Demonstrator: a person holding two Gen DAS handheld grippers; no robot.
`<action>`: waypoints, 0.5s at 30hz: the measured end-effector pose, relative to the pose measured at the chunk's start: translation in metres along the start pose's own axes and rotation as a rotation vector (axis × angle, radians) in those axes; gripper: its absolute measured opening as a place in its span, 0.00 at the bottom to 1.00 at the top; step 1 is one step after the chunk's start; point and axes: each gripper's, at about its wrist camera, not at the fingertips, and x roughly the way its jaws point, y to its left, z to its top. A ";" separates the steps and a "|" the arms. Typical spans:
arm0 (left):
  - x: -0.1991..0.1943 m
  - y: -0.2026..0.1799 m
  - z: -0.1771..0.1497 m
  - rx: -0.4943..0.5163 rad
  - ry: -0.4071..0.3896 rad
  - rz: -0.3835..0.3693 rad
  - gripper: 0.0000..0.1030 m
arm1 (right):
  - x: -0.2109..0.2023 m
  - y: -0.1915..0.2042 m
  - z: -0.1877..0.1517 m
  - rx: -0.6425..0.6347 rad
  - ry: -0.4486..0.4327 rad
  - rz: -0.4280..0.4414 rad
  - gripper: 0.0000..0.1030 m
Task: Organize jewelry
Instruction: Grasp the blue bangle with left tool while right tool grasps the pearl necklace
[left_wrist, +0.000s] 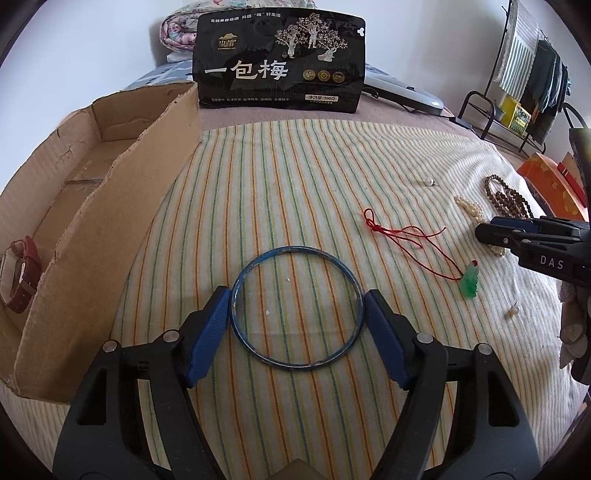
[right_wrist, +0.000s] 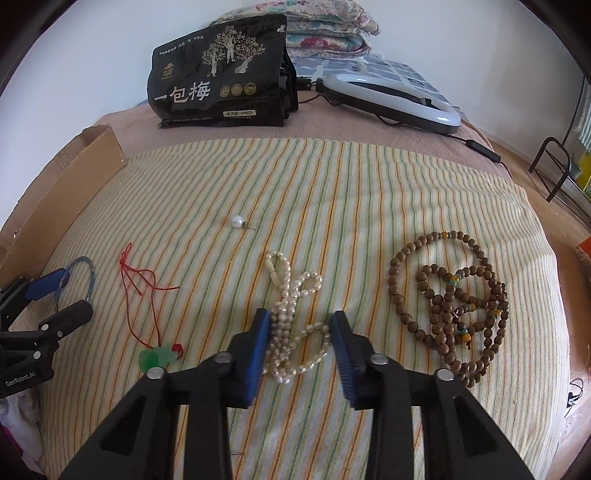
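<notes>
We see a thin blue metal bangle (left_wrist: 296, 307), paint worn, lying flat on the striped cloth. Right of it lies a green carved pendant on a tangled red cord (left_wrist: 469, 282). A white pearl strand (right_wrist: 291, 317) lies in loose loops, bunched at the near end. A long string of brown wooden beads (right_wrist: 448, 304), with a few coloured ones, is piled in coils at far right. One white pearl earring (right_wrist: 238, 221) lies apart, further back. A red-strapped wristwatch (left_wrist: 20, 275) rests inside the open cardboard box (left_wrist: 107, 236).
</notes>
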 end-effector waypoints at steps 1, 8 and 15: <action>0.000 0.000 0.000 0.001 -0.001 -0.002 0.72 | -0.001 0.000 0.000 -0.004 0.000 0.007 0.17; -0.005 -0.002 0.000 0.009 -0.001 -0.020 0.72 | -0.006 -0.004 -0.002 0.018 -0.015 0.030 0.05; -0.016 -0.007 -0.002 0.014 -0.009 -0.040 0.72 | -0.027 -0.010 -0.002 0.043 -0.052 0.040 0.05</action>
